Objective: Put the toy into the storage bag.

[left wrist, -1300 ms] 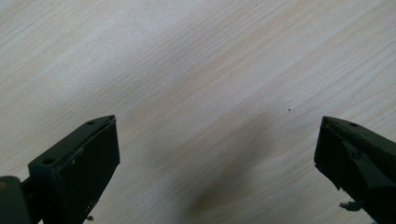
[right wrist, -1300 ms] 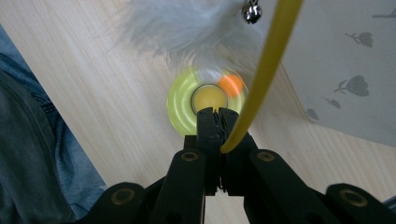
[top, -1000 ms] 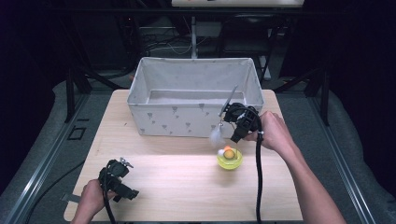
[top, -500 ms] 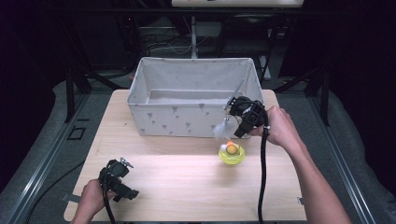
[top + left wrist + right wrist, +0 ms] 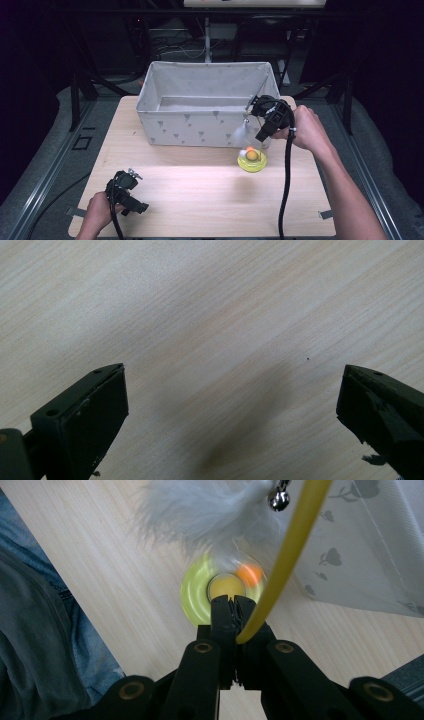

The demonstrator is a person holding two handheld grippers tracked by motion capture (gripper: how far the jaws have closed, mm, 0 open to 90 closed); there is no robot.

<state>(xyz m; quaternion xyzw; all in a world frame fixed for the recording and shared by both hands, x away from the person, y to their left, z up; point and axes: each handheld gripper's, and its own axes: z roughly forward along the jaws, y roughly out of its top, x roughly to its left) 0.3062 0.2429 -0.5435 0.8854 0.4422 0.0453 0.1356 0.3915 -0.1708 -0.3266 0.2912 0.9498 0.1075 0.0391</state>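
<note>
High view: a light wooden table point(image 5: 200, 200) carries a grey fabric bin point(image 5: 207, 107) printed with small dark motifs, standing at the far half. Just in front of the bin's right corner sits a yellow-green round toy point(image 5: 252, 160) with an orange ball on it. The right gripper point(image 5: 261, 132), held in the person's right hand point(image 5: 305, 130), hangs above and just behind that toy, beside the bin's right end wall. A white feather tuft point(image 5: 239, 134) dangles from it against the bin's front wall. The left gripper point(image 5: 131, 202) rests low at the near left of the table, in the left hand point(image 5: 95, 212), well apart from the bin and the toy.

Right gripper view adds detail the high view lacks: the jaws are pressed together on a thin yellow wand point(image 5: 285, 555), which runs up and to the right out of the pinch. At the wand's upper end hang the feather tuft point(image 5: 205, 512) and 1 small silver bell point(image 5: 276, 499). Directly beyond the jaw tips lies the round toy point(image 5: 195, 592), blurred, with the orange ball point(image 5: 248, 572) at its right. The bin's printed fabric point(image 5: 365, 545) stands at right; blue denim point(image 5: 45, 620) shows at left.

Left gripper view: the 2 jaws are spread wide, holding nothing, with bare wood grain point(image 5: 210, 340) between them. Whether the jaw tips touch the table cannot be told.

No brand, label or legible writing is visible on any item.
</note>
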